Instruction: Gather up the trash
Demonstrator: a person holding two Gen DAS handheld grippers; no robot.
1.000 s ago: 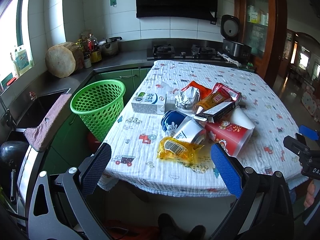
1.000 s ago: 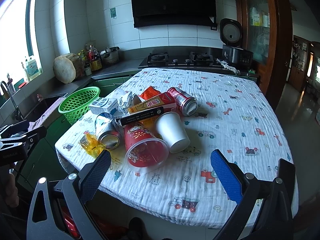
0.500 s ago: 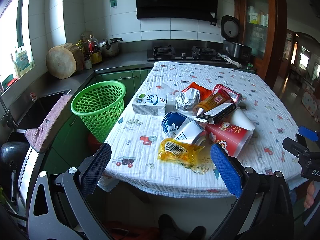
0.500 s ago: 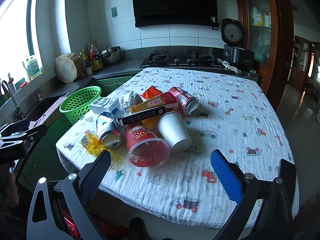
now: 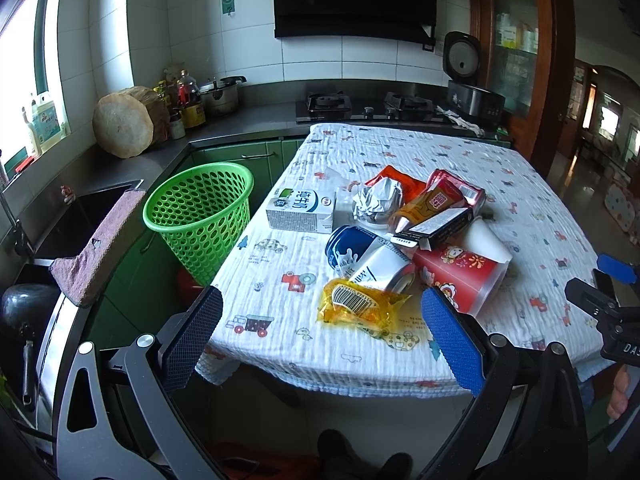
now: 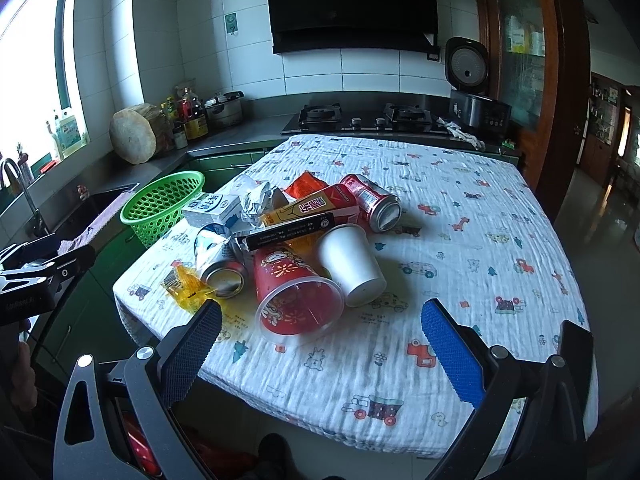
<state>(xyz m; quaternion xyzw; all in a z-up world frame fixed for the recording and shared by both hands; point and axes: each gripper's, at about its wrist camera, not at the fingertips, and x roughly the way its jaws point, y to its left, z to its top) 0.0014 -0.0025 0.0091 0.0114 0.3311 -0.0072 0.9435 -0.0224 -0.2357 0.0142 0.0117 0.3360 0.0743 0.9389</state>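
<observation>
Nearest, both claws hang off the table's near edge, neither holding anything: left gripper (image 5: 322, 332) spread wide, right gripper (image 6: 322, 332) likewise spread wide, jaws empty. Just past the left claw, on the printed tablecloth (image 5: 280, 280), lies the yellow wrapper (image 5: 358, 306), crumpled, barcode up, touching the blue-and-white can (image 5: 380, 266) behind it. Red cup (image 6: 296, 292) on its side, mouth toward the right claw; white paper cup (image 6: 352, 264) leaning against it. Beyond: dark flat box (image 6: 288, 232), orange carton (image 6: 316, 208), red can (image 6: 374, 202), foil wad (image 5: 378, 198), milk carton (image 5: 302, 210). Farther left, off the table edge, the green basket (image 5: 200, 216), open-topped and seemingly empty.

Judgement: first pick not yet begun. Wrapper looks the easy start for the left claw. Come down flat, pinch the crumpled middle, not a thin edge, and lift clear of the can so it doesn't roll. Basket is near; a short swing left should do.
</observation>
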